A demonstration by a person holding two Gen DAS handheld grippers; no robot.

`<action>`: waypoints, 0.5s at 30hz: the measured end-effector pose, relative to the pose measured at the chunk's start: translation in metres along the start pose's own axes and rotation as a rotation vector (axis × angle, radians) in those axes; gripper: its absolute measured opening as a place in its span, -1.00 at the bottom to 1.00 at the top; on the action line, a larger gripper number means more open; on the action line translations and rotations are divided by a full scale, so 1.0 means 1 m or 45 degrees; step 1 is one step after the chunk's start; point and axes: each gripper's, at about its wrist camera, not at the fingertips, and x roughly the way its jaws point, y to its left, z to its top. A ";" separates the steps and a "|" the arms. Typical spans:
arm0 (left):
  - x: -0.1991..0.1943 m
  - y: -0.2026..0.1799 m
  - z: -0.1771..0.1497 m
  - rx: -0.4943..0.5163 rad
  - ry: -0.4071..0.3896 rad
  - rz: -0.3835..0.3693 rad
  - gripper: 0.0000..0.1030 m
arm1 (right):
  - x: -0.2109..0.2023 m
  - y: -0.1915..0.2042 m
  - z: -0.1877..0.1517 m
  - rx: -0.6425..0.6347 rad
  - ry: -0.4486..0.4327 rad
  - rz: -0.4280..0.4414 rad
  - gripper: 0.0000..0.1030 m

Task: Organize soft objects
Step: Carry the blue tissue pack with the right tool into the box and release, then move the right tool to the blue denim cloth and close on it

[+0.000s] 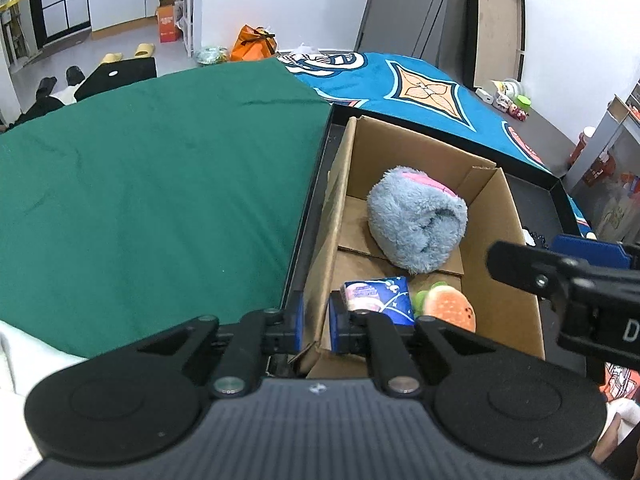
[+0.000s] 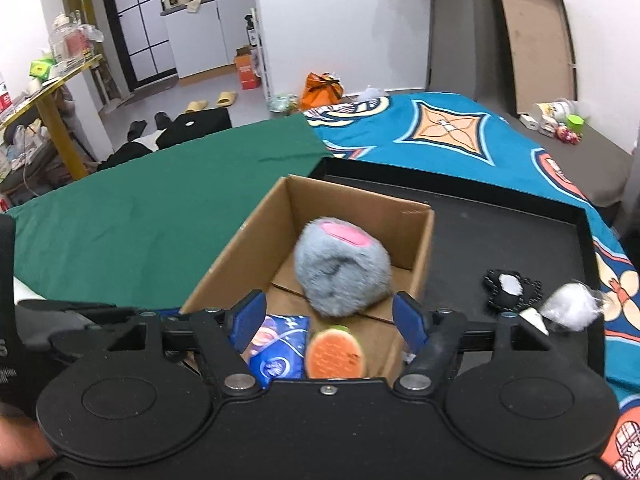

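Two grippers are working at one cardboard box (image 2: 256, 240). Your left gripper (image 1: 316, 326) is pinching the box's near-left wall, blue pads (image 1: 297, 326) pressed together on the cardboard edge. Your right gripper (image 2: 328, 320) is hovering over the box's near end with its fingers (image 2: 250, 320) standing well apart, clamping nothing.

Three soft things are sitting inside the box: a blue pouch (image 2: 280, 350) printed with planets, partly hidden behind your right gripper's body; a burger plush (image 2: 335, 354) just beside it, its lower edge cut off the same way; and a grey furry plush (image 2: 342, 266) with a pink patch, farther in.

One black tray (image 2: 500, 236) is holding the box. Two more soft items are lying on the tray's right side: a black-and-white piece (image 2: 508, 288) and a white fluffy lump (image 2: 568, 306), both too blurred to identify.

Beyond, a green cloth (image 2: 140, 220) and a blue patterned blanket (image 2: 460, 140) are covering the bed.
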 end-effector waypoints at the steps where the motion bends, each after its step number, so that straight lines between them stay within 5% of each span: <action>1: 0.000 -0.001 0.000 0.004 0.000 0.005 -0.78 | -0.001 -0.002 -0.001 0.003 0.000 -0.006 0.35; 15: 0.000 -0.015 0.001 0.085 -0.003 0.124 -0.68 | -0.017 -0.041 -0.020 0.051 -0.023 -0.071 0.45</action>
